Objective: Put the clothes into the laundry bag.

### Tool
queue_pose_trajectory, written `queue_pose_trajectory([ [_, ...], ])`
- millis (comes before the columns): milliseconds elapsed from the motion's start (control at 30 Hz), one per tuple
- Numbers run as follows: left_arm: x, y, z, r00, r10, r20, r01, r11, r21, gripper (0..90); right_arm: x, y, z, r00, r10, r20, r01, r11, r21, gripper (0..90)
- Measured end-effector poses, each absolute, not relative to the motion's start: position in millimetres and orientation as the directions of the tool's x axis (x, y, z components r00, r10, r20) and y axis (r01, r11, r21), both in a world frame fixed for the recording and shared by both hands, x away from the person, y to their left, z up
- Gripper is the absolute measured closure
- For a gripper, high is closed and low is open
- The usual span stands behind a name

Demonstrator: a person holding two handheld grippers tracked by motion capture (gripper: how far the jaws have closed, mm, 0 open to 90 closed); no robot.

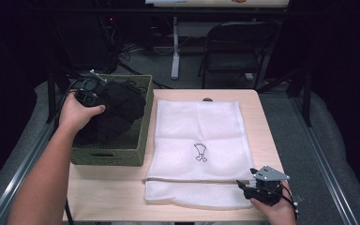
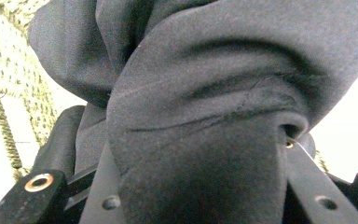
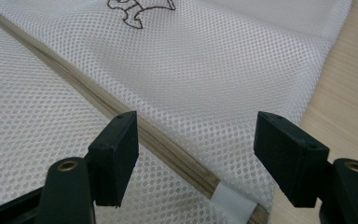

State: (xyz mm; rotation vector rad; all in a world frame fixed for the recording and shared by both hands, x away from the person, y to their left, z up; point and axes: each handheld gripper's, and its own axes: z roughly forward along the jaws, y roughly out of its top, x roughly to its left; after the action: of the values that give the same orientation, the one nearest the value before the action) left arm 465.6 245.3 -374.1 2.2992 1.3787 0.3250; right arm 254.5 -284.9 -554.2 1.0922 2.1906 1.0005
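On the table's left side: a green woven basket [image 1: 122, 157] sits along the left edge, its long side running from the near half toward the far edge.
Dark garment: a black cloth [image 1: 117, 110] is bundled in the basket, heaped above its rim toward the far end.
Left gripper: the left gripper [image 1: 90, 96] is over the basket's far left part, held in the person's left hand [image 1: 77, 115]; in the left gripper view the dark garment [image 2: 205, 140] is bunched between the two jaws and fills the gap, so it is clamped on the cloth.
Basket wall: the woven side [image 2: 9, 84] shows behind the garment at the left of the left gripper view.
Mesh bag: a white mesh laundry bag [image 1: 197, 140] lies flat on the middle of the table, just beside the basket's right wall, reaching from near the far edge to near the near edge; a small dark emblem [image 1: 200, 153] is printed at its middle.
Zip line: a pale zip strip [image 3: 168, 149] crosses the bag close to its near end, ending in a white tab [image 3: 233, 203].
Right gripper: the right gripper [image 1: 246, 187] is at the bag's near right corner, by the table's near right corner, in the person's right hand [image 1: 276, 211]; its jaws stand apart over the mesh, one on each side of the zip strip, pinching nothing.
Tabletop: bare light wood [image 3: 349, 93] shows right of the bag.
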Motion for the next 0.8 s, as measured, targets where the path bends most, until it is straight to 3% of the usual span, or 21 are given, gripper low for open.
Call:
queue_pose_trajectory([
  [400, 449.3, 232.7, -361.7, 0.535, 0.844, -0.019, 0.735, -0.455, 0.503, 62.7, 255.6, -269.1, -551.2, -0.632, 0.765, -0.123, 0.404, 0.461, 0.79, 38.3],
  [567, 445.3, 227.1, -358.7, 0.556, 0.831, -0.022, 0.721, -0.469, 0.51, 62.7, 259.4, -265.6, -552.0, -0.649, 0.759, -0.054, 0.44, 0.433, 0.787, 41.8],
  [800, 439.3, 223.4, -352.3, 0.576, 0.817, -0.025, 0.707, -0.482, 0.518, 62.7, 263.1, -260.1, -550.3, -0.681, 0.732, -0.036, 0.425, 0.434, 0.795, 44.9],
])
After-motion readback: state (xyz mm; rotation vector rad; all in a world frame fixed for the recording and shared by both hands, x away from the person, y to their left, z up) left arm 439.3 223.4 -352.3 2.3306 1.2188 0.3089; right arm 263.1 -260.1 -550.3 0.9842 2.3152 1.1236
